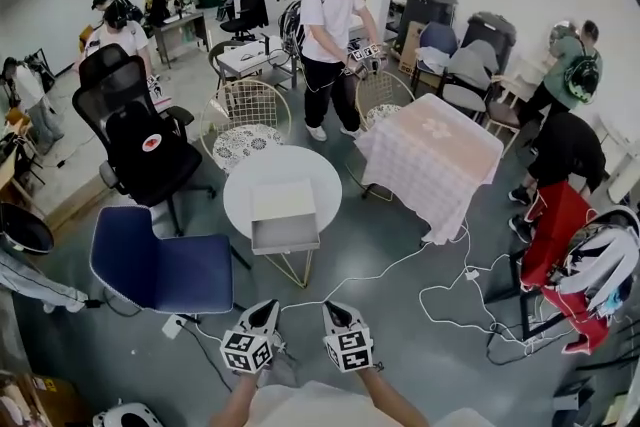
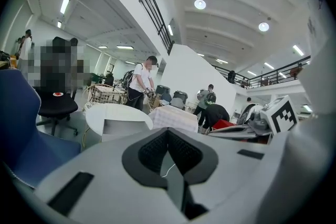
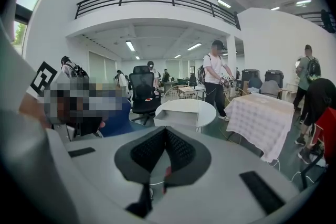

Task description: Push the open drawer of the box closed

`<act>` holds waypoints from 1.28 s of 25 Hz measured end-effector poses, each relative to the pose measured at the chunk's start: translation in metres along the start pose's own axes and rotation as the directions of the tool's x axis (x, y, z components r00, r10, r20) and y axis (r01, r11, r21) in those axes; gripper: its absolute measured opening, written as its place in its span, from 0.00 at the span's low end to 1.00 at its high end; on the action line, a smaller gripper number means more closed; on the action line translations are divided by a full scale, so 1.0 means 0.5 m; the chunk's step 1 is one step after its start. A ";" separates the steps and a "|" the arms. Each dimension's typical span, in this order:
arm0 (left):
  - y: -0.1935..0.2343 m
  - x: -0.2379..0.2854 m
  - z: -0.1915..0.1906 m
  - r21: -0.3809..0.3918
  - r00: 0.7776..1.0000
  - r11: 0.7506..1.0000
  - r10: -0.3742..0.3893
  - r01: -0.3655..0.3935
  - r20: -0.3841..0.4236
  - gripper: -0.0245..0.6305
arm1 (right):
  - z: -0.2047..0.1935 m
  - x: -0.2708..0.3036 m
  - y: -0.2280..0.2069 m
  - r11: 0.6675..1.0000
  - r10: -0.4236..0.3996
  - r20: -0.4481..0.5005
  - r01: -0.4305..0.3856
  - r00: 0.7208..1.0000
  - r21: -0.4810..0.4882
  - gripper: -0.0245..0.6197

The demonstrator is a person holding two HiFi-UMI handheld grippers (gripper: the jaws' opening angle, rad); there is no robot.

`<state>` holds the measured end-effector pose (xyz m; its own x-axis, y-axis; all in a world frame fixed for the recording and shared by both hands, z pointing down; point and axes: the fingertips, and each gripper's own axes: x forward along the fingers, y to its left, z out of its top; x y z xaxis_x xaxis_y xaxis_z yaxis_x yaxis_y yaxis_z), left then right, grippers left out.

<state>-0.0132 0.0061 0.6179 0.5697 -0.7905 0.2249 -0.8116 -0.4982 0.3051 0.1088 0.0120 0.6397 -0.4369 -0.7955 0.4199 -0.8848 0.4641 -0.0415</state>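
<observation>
A cream box (image 1: 283, 198) lies on the round white table (image 1: 243, 177), its grey drawer (image 1: 285, 235) pulled out toward me past the table's near edge. Both grippers hang low near my body, well short of the table. The left gripper (image 1: 267, 308) and the right gripper (image 1: 333, 308) are side by side, each shut with nothing between its pads. In the left gripper view the left gripper (image 2: 168, 132) points toward the drawer (image 2: 125, 126). In the right gripper view the right gripper (image 3: 166, 129) has the drawer (image 3: 176, 119) straight ahead.
A blue chair (image 1: 160, 270) stands left of the table and a black office chair (image 1: 150, 150) behind it. A table under a checked cloth (image 1: 435, 155) is at the right. White cables (image 1: 440, 290) trail over the floor. A person (image 1: 330, 35) stands beyond the table.
</observation>
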 end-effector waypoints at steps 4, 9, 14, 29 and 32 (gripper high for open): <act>0.065 0.038 0.028 -0.009 1.000 1.000 -0.021 0.021 -0.009 0.05 | 0.036 0.075 0.002 1.000 -0.008 -0.020 0.008 1.000 -0.009 0.06; 0.156 0.085 0.078 -0.027 0.998 0.998 -0.053 0.052 -0.046 0.05 | 0.101 0.174 0.005 0.999 -0.038 -0.046 0.039 0.998 0.016 0.06; 0.242 0.131 0.142 -0.026 0.996 0.997 -0.073 0.072 -0.059 0.05 | 0.165 0.268 0.007 0.998 -0.060 -0.057 0.062 0.997 0.031 0.06; 0.404 0.231 0.200 -0.029 0.985 0.991 -0.133 0.131 -0.108 0.05 | 0.227 0.442 -0.001 0.991 -0.117 -0.094 0.122 0.989 0.050 0.06; 0.405 0.240 0.190 -0.040 0.986 0.992 -0.124 0.120 -0.115 0.05 | 0.222 0.451 -0.014 0.992 -0.112 -0.097 0.118 0.989 0.055 0.06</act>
<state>-0.1216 -0.2236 0.6187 0.6770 -0.6764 0.2900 -0.7314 -0.5747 0.3670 -0.0016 -0.2136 0.6342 -0.3173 -0.8008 0.5080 -0.9377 0.3450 -0.0417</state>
